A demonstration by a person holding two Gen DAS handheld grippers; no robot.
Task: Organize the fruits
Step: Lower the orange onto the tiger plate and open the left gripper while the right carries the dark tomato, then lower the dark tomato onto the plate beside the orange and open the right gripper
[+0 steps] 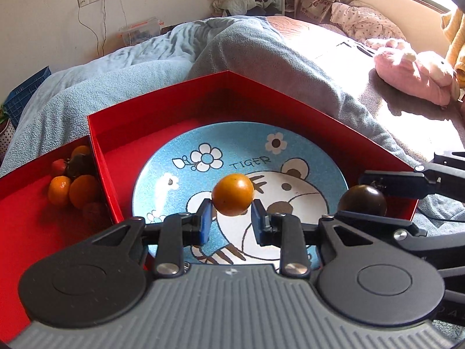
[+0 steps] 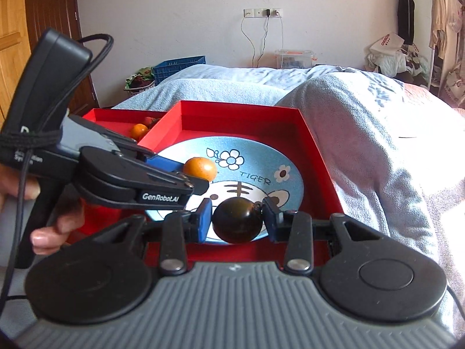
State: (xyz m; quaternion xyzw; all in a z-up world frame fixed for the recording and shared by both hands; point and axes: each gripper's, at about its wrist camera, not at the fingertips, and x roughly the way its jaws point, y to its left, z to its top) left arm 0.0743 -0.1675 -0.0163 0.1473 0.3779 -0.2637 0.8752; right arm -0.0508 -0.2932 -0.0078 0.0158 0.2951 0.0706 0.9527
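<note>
Both fruits held above the plate, the landmark for all positions here. Your left gripper holds the orange fruit over the plate's middle; the blue pads sit at its sides, but a sliver of gap shows at each, so whether the jaws are clamped or just released cannot be told. Your right gripper is closed on the dark fruit over the plate's near edge, pads pressing both flanks. The plate lies inside the large red box, which keeps anything that rolls contained. The remaining fruits wait in the smaller red tray left of the plate, well apart from it. Carrying one fruit per hand suggests paired placement onto the plate
</note>
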